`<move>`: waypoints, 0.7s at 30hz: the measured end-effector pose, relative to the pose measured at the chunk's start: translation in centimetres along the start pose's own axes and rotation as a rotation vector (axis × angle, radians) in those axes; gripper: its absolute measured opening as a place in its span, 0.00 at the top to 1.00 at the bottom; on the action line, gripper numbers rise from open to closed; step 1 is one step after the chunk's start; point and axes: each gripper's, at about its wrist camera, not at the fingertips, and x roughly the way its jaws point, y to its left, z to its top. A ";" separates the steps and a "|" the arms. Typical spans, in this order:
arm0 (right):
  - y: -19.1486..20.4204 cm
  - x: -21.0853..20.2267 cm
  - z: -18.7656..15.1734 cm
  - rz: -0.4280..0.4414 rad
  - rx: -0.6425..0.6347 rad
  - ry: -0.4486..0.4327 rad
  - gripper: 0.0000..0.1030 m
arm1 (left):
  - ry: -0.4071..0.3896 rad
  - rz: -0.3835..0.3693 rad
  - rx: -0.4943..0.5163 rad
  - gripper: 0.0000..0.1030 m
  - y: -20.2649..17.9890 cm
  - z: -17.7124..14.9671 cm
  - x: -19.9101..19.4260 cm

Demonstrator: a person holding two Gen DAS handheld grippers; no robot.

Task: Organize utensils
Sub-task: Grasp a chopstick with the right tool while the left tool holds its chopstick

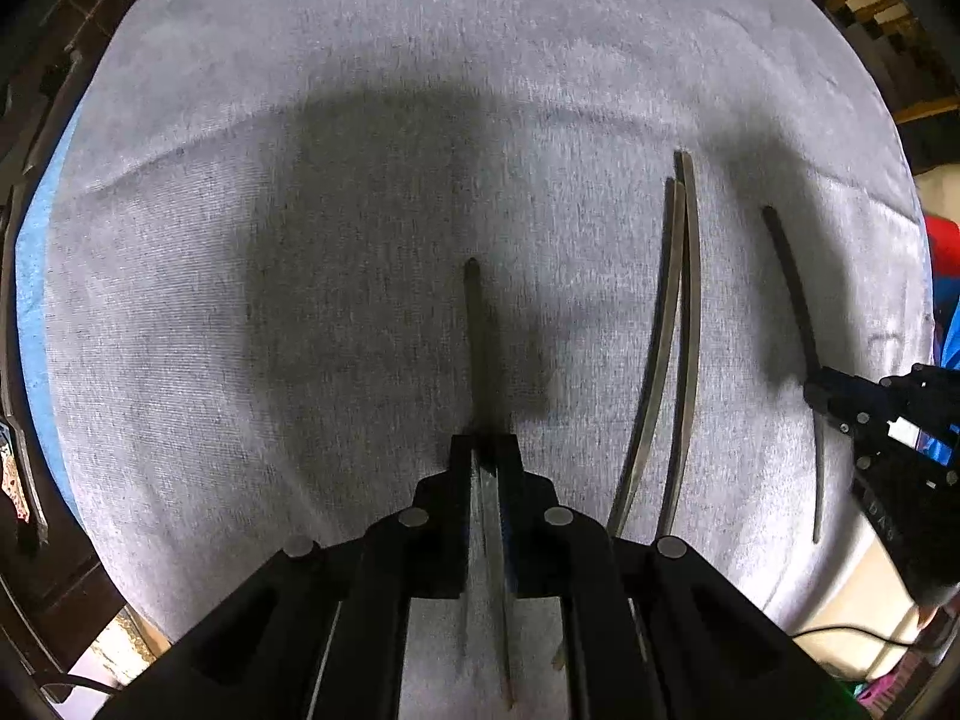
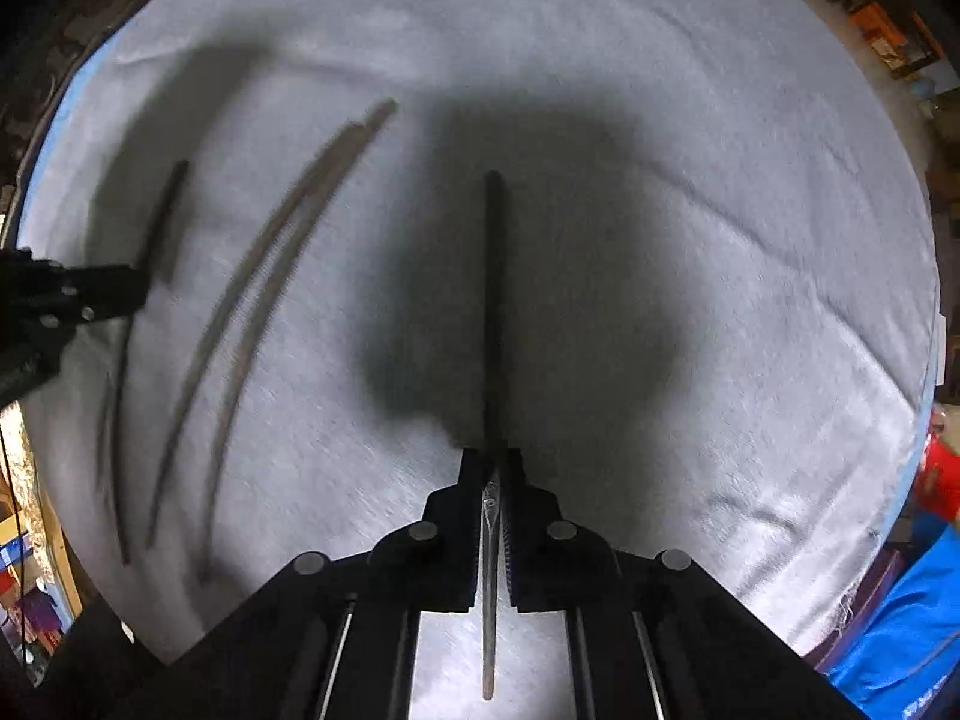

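Note:
A grey cloth covers the table. My left gripper points down at it, shut on a thin utensil whose dark handle runs forward and whose metal end runs back between the fingers. Two slim metal utensils lie side by side on the cloth between the grippers. My right gripper is shut on another dark-handled utensil to the right of the pair. The left gripper and its utensil show blurred at the left in the right wrist view.
The cloth has shallow wrinkles and ends in a blue edge on the left. Blue fabric and a red item sit past the cloth's right edge. Dark clutter rings the table.

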 end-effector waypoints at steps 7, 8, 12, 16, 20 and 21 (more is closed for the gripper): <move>-1.0 -0.1 1.5 0.010 0.015 0.003 0.85 | 0.028 0.020 0.035 0.78 -1.2 0.2 0.3; -1.2 -0.1 1.6 0.009 0.022 0.006 0.83 | 0.027 0.025 0.032 0.78 -1.3 0.2 0.3; -2.2 -0.1 2.5 0.026 0.023 0.027 0.84 | 0.005 0.082 0.036 0.88 -1.9 0.0 0.5; -1.0 0.1 2.7 0.018 -0.012 0.044 0.93 | 0.020 0.050 0.032 0.95 -1.7 -0.4 0.6; -1.9 0.3 1.8 0.015 -0.010 0.054 0.93 | 0.028 0.064 0.093 0.95 -2.2 -1.3 1.1; -2.1 0.4 1.8 0.021 -0.003 0.055 0.93 | 0.022 0.077 0.115 0.95 -2.6 -1.4 1.3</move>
